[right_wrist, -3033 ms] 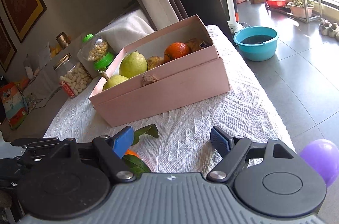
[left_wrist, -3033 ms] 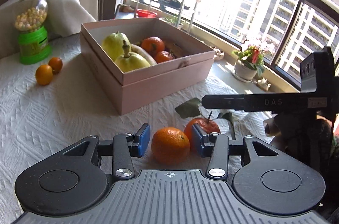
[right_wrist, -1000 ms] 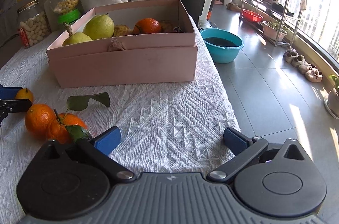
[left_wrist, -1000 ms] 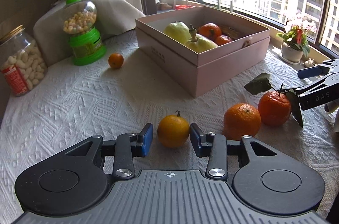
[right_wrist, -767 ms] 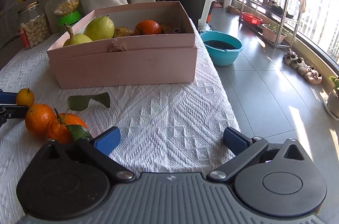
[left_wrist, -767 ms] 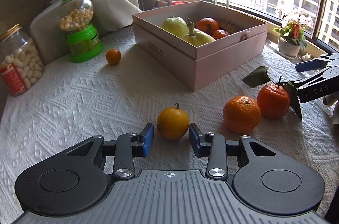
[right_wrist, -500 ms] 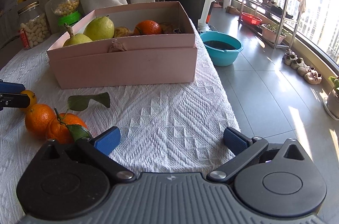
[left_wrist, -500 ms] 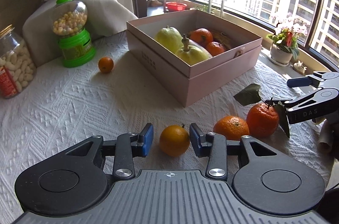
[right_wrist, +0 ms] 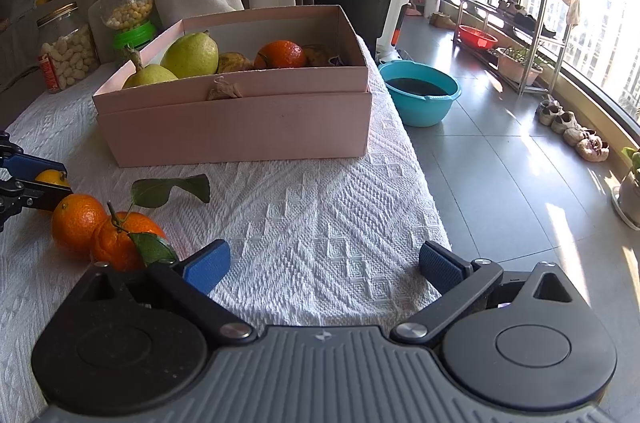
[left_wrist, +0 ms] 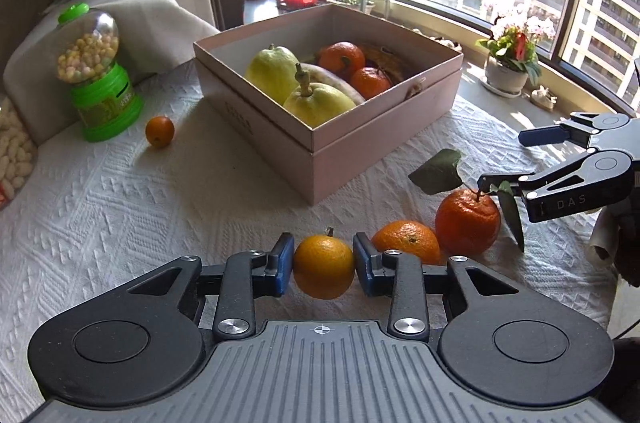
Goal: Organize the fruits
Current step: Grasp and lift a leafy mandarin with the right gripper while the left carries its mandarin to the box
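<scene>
Left tool (left_wrist: 324, 265) just closed onto small orange (left_wrist: 324, 267), pads touching both sides, ready for carrying to pink box (left_wrist: 360, 147) ahead. Right tool (right_wrist: 322, 269) wide apart, empty, beside leafy tangerine (right_wrist: 122, 241), probably next.

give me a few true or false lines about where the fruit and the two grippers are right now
1. The left gripper is shut on the small orange. True.
2. The right gripper holds the leafy orange. False: its jaws stand wide apart with only cloth between them; that orange lies beside its left finger.
3. The pink box is empty. False: it holds pale green fruit and oranges.
4. A tiny orange sits on the cloth near the green candy dispenser. True.
5. The plain orange lies inside the box. False: it sits on the cloth beside the leafy orange.
</scene>
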Demonstrator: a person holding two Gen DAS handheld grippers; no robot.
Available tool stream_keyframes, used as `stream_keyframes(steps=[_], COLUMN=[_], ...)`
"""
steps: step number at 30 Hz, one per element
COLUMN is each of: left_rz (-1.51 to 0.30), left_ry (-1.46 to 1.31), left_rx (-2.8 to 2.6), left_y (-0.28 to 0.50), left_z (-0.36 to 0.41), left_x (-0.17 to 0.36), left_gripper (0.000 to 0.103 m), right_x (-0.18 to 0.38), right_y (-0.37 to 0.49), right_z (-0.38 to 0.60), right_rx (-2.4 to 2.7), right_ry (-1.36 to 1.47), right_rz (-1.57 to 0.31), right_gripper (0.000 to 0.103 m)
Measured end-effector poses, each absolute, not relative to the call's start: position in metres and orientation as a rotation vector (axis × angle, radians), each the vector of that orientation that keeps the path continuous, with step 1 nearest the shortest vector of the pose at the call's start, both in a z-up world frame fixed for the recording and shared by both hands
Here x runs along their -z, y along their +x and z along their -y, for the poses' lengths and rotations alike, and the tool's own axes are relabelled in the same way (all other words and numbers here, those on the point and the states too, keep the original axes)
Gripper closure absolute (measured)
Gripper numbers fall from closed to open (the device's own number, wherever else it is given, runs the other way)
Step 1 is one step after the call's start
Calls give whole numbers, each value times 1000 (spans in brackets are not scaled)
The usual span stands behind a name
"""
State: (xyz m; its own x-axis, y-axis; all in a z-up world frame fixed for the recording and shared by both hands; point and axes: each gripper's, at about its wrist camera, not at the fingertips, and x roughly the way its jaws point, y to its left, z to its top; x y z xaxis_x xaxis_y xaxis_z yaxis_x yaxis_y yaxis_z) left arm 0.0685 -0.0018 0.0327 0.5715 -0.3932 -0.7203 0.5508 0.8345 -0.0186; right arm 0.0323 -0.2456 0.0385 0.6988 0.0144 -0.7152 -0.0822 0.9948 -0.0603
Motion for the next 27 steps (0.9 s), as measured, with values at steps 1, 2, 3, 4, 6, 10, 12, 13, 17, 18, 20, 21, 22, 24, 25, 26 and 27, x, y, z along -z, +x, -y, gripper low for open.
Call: stream_keyframes(steps=[1, 2, 3, 4, 6, 10, 12, 13, 17, 18, 20, 21, 22, 24, 25, 26, 27], left_rz=[-770, -753, -738, -728, -714, -718, -724, -727, -730, -729, -724, -719, -709, -661, -625, -589, -557], left_ry=[194, 173, 152, 136, 99, 73, 66, 62, 44, 41, 39, 40, 43, 40, 32, 19, 1], left_rx=[562, 566, 573, 581, 608, 635, 640, 645, 663, 667, 675, 677, 680, 677, 671, 660, 645], left_y=[68, 68, 67, 67, 68, 69, 70, 71, 76, 77, 79, 80, 82, 90, 95, 102, 111], left_z=[1, 1, 2, 2, 8, 21, 28, 30, 38, 40, 43, 44, 45, 45, 44, 43, 42], left_x=[-37, -41, -45, -48, -52, -51, -50, -50, -52, -53, -56, -59, -63, -80, -91, -102, -112], left_gripper=[66, 66, 66, 66, 66, 66, 66, 66, 66, 66, 66, 66, 66, 66, 66, 66, 66], right_x=[-43, -49, -55, -63, -77, -89, -82, -75, -57, -55, -59, -63, -67, -79, -87, -94, -100], right_y=[28, 23, 16, 9, -1, -10, -6, -2, 9, 11, 13, 12, 11, 9, 11, 12, 14], right_z=[247, 248, 248, 248, 244, 220, 206, 195, 176, 175, 181, 187, 193, 210, 223, 234, 245], right_rx=[-51, -52, -61, -82, -140, -288, -337, -356, -371, -367, -370, -361, -342, -289, -252, -220, -188], right_ry=[-98, -104, -105, -104, -98, -92, -105, -123, -161, -161, -136, -129, -125, -112, -94, -76, -61], right_rz=[-784, -766, -745, -727, -705, -701, -728, -751, -787, -794, -795, -785, -771, -737, -716, -700, -685], right_gripper=[12, 12, 12, 12, 12, 17, 33, 36, 55, 57, 58, 58, 58, 58, 58, 58, 58])
